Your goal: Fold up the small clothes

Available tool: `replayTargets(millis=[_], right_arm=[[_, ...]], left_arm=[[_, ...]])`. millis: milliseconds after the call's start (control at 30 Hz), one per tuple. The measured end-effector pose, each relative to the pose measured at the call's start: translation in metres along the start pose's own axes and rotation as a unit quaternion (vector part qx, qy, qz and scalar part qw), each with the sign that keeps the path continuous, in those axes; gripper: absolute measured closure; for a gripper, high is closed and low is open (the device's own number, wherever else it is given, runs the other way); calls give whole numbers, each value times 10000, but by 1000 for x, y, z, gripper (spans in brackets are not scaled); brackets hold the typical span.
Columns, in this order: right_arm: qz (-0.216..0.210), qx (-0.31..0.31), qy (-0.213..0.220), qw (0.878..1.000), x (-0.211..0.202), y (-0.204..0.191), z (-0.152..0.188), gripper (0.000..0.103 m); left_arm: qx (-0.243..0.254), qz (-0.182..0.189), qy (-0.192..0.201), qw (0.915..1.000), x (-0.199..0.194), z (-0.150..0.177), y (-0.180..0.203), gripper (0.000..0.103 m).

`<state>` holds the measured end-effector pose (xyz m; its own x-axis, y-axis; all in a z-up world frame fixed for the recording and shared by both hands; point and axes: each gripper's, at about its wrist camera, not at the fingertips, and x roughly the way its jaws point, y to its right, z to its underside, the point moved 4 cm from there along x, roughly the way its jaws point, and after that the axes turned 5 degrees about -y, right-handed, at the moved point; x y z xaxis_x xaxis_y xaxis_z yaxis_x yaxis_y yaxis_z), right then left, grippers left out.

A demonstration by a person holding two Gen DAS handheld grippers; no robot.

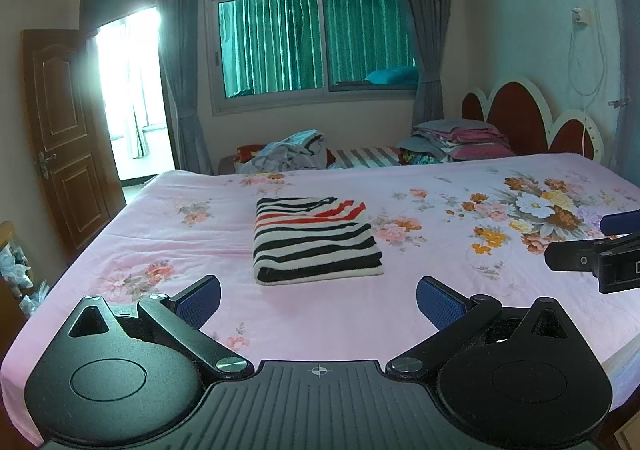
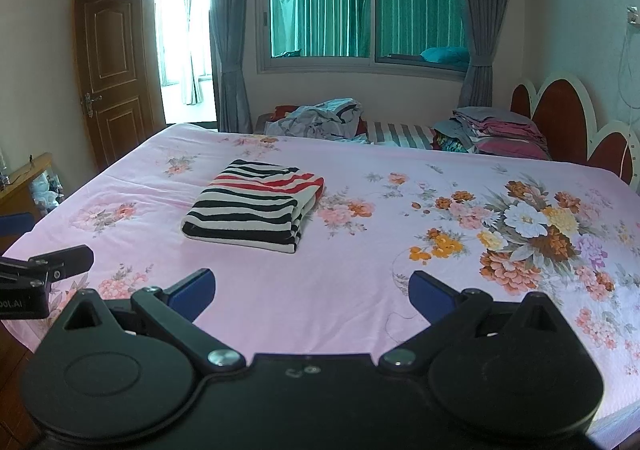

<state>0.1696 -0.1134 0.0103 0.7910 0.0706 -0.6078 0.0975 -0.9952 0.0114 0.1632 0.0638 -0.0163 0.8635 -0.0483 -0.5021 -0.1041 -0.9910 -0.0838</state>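
- Striped garment [image 1: 316,240], folded into a neat rectangle w/ black, white & red bands, is lying flat on the pink floral bedsheet [image 1: 420,302], mid-bed, a bit toward the bed's left edge (door side).
- Left gripper [image 1: 318,298] is hovering over the near edge of the bed, jaws spread wide apart, holding nothing; blue pads [image 1: 200,300] are showing on the inner faces. Garment is sitting just beyond the gap, not touching.
- Right gripper [image 2: 312,292] is likewise hanging over the near edge, jaws wide apart & empty; garment [image 2: 254,206] is lying ahead and to its left, well clear of the fingertips.
- Each gripper is showing at the side of the other's view: right one [image 1: 600,256] at the far right of the left cam, left one [image 2: 48,270] at the far left of the right cam.
- Along the far edge of the bed: a crumpled grey-blue clothes heap [image 1: 292,152] and a stack of folded pink/grey linens [image 1: 460,140] by the red-and-white headboard [image 1: 520,118].
- Behind: green-curtained window [image 1: 312,30], grey drapes, brown door [image 1: 68,138] standing open at left.
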Motion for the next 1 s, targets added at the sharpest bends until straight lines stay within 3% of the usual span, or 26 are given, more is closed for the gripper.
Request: replayTargets(millis=[1000], right_arm=[[-49,-40,-25,10000,5,-8,-2,0]], left_arm=[[30,-57,56,10000,3,-4,-2,0]])
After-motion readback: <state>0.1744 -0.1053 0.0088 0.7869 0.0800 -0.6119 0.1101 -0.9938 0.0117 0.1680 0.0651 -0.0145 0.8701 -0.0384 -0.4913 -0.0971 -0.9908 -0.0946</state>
